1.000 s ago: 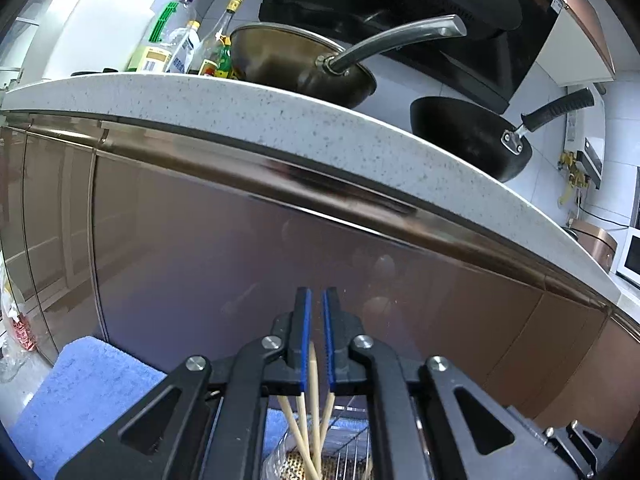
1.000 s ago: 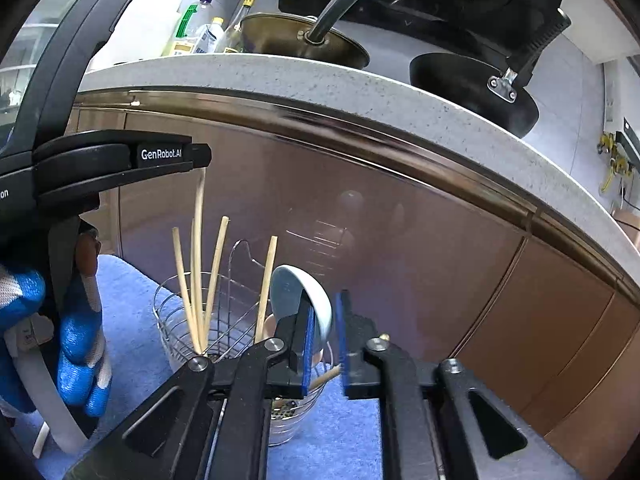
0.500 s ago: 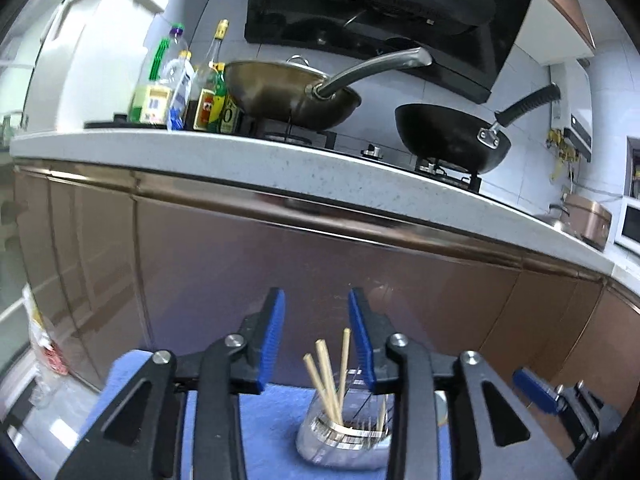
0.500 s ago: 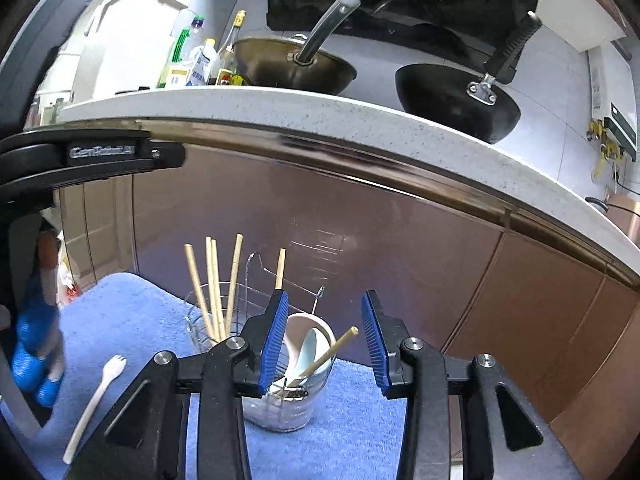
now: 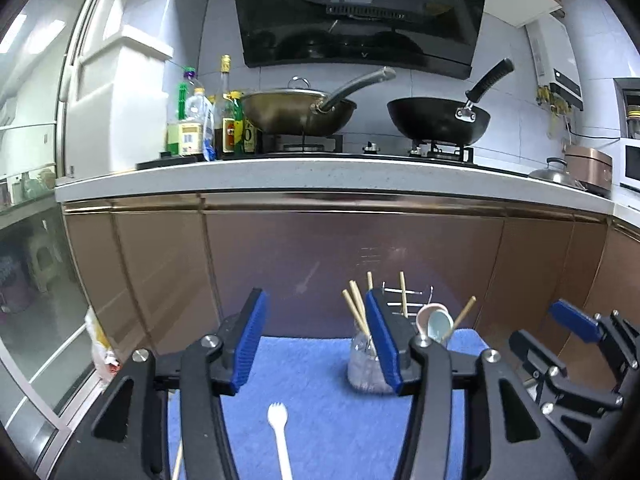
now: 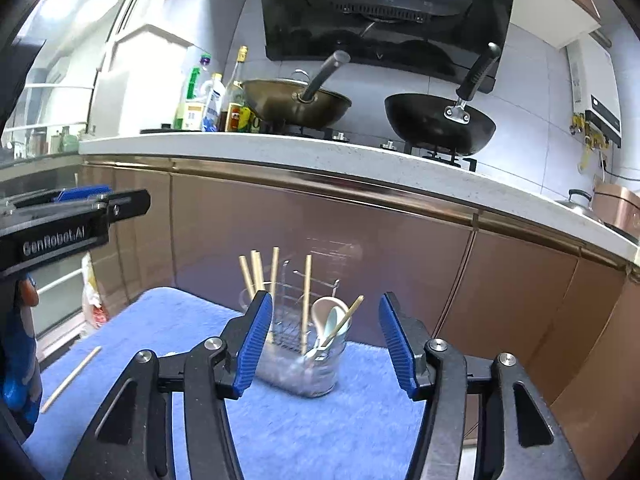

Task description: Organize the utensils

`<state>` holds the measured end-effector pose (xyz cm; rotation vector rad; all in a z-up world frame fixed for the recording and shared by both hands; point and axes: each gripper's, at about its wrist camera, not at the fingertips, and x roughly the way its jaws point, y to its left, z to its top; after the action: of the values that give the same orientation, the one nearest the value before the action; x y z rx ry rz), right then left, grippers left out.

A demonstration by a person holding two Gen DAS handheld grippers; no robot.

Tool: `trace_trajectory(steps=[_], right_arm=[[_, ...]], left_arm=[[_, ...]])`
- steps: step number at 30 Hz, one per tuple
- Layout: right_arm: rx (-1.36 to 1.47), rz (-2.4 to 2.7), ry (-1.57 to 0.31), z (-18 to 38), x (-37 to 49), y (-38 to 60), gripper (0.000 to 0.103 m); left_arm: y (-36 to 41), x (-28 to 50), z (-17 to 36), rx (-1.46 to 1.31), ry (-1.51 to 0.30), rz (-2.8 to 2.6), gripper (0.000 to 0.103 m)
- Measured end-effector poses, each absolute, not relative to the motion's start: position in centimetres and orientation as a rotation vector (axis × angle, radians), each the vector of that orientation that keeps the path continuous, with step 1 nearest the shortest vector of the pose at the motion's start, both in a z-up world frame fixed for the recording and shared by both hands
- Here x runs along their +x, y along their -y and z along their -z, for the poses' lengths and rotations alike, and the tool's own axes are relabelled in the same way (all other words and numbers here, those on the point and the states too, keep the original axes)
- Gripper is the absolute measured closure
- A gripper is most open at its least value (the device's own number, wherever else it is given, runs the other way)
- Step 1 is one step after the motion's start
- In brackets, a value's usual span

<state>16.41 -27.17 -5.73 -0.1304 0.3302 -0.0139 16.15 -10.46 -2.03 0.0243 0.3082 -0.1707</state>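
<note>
the only lettering that reads clearly is "genrobot.ai", in pale letters along the black side of the left gripper (image 6: 82, 200) where it enters the right wrist view from the left edge. the bottles (image 5: 208, 124) on the counter carry coloured labels, and the range hood (image 5: 360, 12) bears a small mark at its lower edge, but all are too small and blurred to read.

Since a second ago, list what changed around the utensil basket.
Both grippers let go and backed away: the left gripper released chopsticks into the basket, the right gripper released the spoon. Both sets of jaws are opening, with nothing between them. The basket stayed on the blue mat.
</note>
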Motion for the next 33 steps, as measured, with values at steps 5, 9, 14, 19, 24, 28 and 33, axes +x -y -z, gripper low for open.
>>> trace_trajectory(steps=[5, 9, 14, 19, 24, 28, 33], right_arm=[[-0.11, 0.003, -0.31, 5.1, 13.3, 26.1, 0.042], [-0.114, -0.002, -0.294, 4.6, 11.2, 25.1, 0.039], [-0.11, -0.004, -0.264, 3.9, 8.3, 23.9, 0.033], [-0.1, 0.009, -0.25, 3.1, 6.0, 23.4, 0.027], [-0.097, 0.024, -0.249, 2.9, 4.4, 23.2, 0.025], [-0.086, 0.034, -0.239, 2.6, 3.4, 23.5, 0.024], [-0.074, 0.065, -0.229, 2.2, 2.4, 23.9, 0.024]], left_arm=[[9.0, 12.7, 1.8, 0.054, -0.286, 0.13, 0.051], [7.9, 10.6, 1.6, 0.073, -0.267, 0.11, 0.049], [6.6, 7.6, 1.1, 0.095, -0.228, 0.091, 0.041], [5.6, 5.4, 0.6, 0.092, -0.21, 0.088, 0.04], [5.0, 4.1, 0.1, 0.08, -0.204, 0.074, 0.039], [5.0, 3.0, -0.2, 0.09, -0.186, 0.054, 0.036], [5.1, 1.8, -0.8, 0.089, -0.152, 0.029, 0.033]])
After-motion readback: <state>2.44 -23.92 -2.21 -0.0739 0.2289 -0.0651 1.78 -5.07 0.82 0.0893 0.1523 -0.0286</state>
